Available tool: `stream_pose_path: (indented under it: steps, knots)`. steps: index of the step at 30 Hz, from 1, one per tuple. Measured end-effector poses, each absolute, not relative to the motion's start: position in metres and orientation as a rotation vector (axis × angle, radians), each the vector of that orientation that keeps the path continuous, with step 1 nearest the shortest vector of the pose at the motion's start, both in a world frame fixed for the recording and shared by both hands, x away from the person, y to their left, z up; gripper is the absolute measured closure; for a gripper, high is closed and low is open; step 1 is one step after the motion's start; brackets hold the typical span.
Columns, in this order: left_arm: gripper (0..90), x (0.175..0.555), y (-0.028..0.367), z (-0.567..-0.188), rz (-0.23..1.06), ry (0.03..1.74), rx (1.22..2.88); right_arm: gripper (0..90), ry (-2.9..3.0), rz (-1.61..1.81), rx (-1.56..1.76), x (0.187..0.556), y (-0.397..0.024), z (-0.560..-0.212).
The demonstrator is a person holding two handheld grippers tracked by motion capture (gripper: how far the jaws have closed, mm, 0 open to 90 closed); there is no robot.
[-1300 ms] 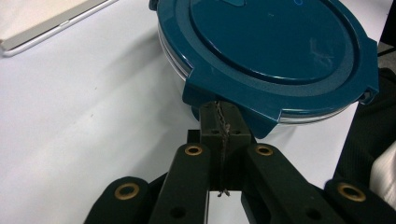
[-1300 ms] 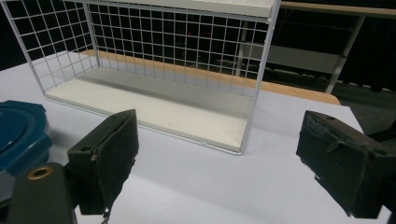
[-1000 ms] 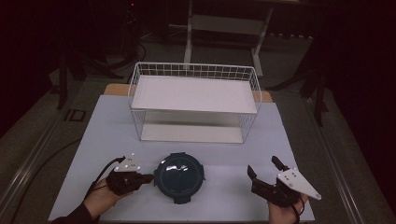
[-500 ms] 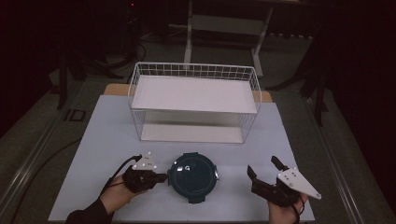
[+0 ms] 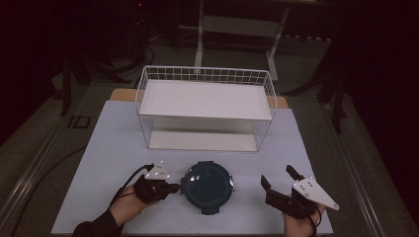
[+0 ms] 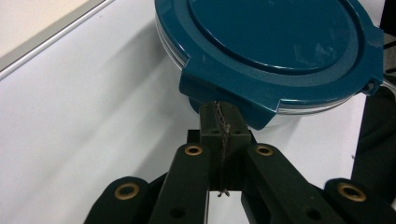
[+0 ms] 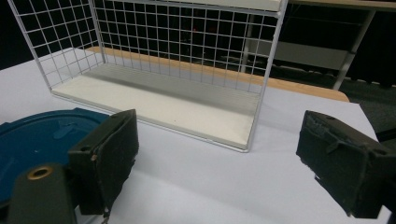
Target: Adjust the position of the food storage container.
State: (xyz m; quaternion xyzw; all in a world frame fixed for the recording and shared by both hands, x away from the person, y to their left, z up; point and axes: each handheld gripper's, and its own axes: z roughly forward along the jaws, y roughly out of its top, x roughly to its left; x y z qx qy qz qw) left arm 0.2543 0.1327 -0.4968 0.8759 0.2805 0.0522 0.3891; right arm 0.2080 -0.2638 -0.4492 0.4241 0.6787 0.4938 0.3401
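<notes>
Low in the high view, the left gripper (image 5: 174,188) lies level w/ jaws shut together, tips against a side tab of the container (image 5: 206,181); the right gripper (image 5: 278,183) rests at lower right, jaws wide apart on nothing. Container is round, smooth teal plastic lid over clear base, lying flat at bottom centre of the white table (image 5: 108,148), so no long axis. Farther up stands a white wire rack (image 5: 205,106) w/ two flat shelves.

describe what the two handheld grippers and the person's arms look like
Both are black two-jaw tools. The left gripper carries a small pale grey three-cornered plate with dark dots and trails a black cable. The right gripper has a larger grey plate. Brass-coloured rivets sit in the black linkages, the pads are dark and blocky. A dark sleeve covers the left forearm.
</notes>
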Motion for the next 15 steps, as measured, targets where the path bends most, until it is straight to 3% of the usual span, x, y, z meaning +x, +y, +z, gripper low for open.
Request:
stream_pose_path:
  steps: [15]
  knots:
    - [89.8,0.264,0.086,-0.498,0.097,0.629,2.23,12.6,1.773,1.29,1.09,0.207,-0.264,-0.449]
